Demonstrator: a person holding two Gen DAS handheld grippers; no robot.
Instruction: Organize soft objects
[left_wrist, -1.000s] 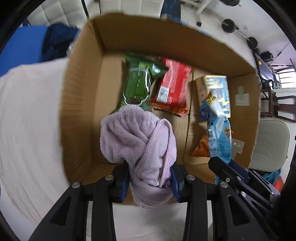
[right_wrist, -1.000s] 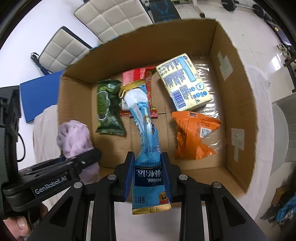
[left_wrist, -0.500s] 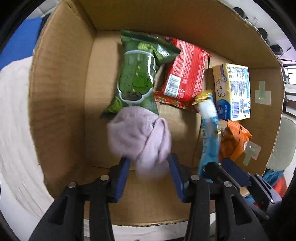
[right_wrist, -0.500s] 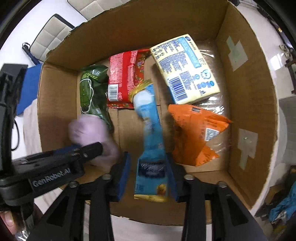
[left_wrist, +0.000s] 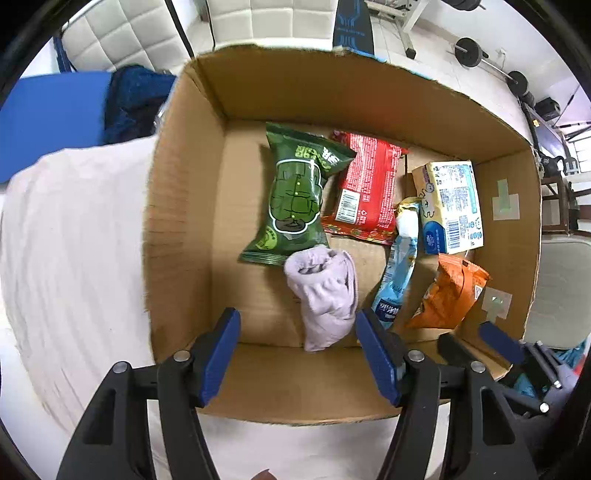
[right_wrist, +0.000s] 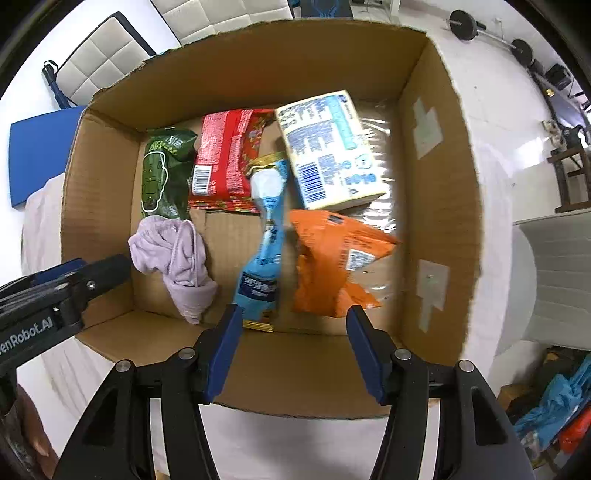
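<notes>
hovering over the near edge of the open brown cardboard box (left_wrist: 184, 206), the left gripper (left_wrist: 297, 354) has its blue-padded jaws spread wide and holds nothing. the crumpled lilac fleece cloth (left_wrist: 325, 291) lies on the box floor at the near wall, its far end touching the green foil snack bag (left_wrist: 295, 195), which sits left of the red plastic snack packet (left_wrist: 365, 192). right of the cloth, the slim light-blue sachet with gold-crimped ends (right_wrist: 264, 254) lies lengthwise, its near end at the box's near wall, beside the orange crinkled snack bag (right_wrist: 332, 258) and in front of the pale yellow tissue pack (right_wrist: 328, 151). the right gripper (right_wrist: 293, 349) is likewise wide open and empty, its left pad just beside the sachet's near end. the release looks done; to finish it well, lift both claws straight up and back over the near wall so the pads do not snag the cloth or drag the sachet out.
</notes>
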